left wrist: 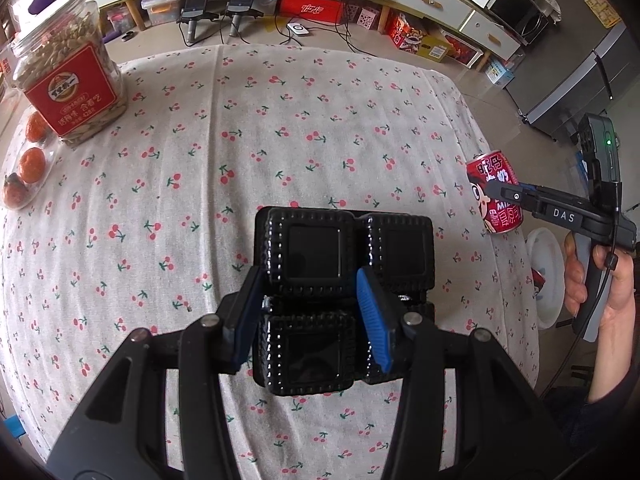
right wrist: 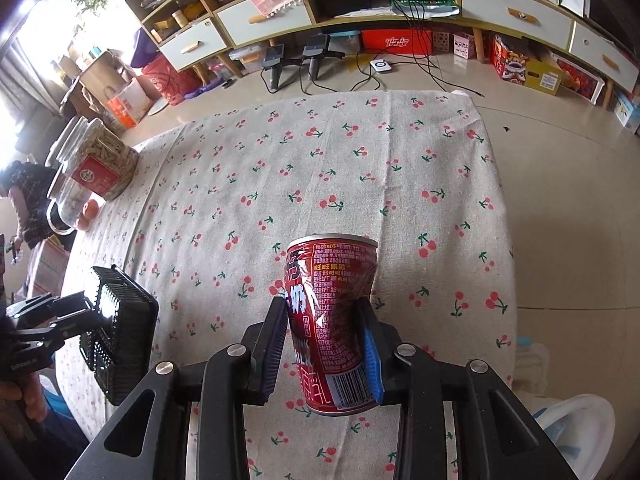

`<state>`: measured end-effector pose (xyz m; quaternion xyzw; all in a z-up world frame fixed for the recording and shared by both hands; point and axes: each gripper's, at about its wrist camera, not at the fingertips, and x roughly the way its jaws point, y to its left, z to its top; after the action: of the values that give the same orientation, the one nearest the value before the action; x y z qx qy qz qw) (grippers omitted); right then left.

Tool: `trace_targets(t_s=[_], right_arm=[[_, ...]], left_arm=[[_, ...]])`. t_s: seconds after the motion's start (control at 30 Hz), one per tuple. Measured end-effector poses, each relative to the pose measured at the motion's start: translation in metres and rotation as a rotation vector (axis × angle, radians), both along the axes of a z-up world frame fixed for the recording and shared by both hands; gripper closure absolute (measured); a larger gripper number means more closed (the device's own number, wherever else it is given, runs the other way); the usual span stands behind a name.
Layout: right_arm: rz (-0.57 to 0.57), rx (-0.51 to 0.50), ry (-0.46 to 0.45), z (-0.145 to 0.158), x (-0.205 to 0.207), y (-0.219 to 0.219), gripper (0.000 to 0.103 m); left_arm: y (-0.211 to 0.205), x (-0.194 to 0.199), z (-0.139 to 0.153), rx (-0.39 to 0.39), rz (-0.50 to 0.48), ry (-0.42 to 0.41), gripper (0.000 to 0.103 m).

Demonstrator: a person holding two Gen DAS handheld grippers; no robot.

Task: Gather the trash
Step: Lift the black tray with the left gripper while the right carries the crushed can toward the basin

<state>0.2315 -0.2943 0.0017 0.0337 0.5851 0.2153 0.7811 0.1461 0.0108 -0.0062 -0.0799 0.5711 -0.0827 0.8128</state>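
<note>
Both pieces of trash are lifted above the worktop (left wrist: 280, 120): the left claw (left wrist: 312, 320) grips the black plastic tray (left wrist: 312, 248), the right claw (right wrist: 326, 340) squeezes the dented red can (right wrist: 334, 312). Next, probably carry both to the white bin (right wrist: 576, 420) beside the worktop, then open the claws

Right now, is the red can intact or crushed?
Crushed. The red can is pinched in at its middle where the right gripper fingers squeeze it, with creases showing; its rim still looks round.
</note>
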Motion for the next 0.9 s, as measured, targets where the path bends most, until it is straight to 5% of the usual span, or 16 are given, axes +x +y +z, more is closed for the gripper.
trace_targets(t_s=[0.9], right_arm=[[-0.157,0.141,0.016,0.023,-0.049,-0.122,0.07]], left_arm=[[-0.056,-0.006,0.003,-0.02,-0.07,-0.003,0.054]])
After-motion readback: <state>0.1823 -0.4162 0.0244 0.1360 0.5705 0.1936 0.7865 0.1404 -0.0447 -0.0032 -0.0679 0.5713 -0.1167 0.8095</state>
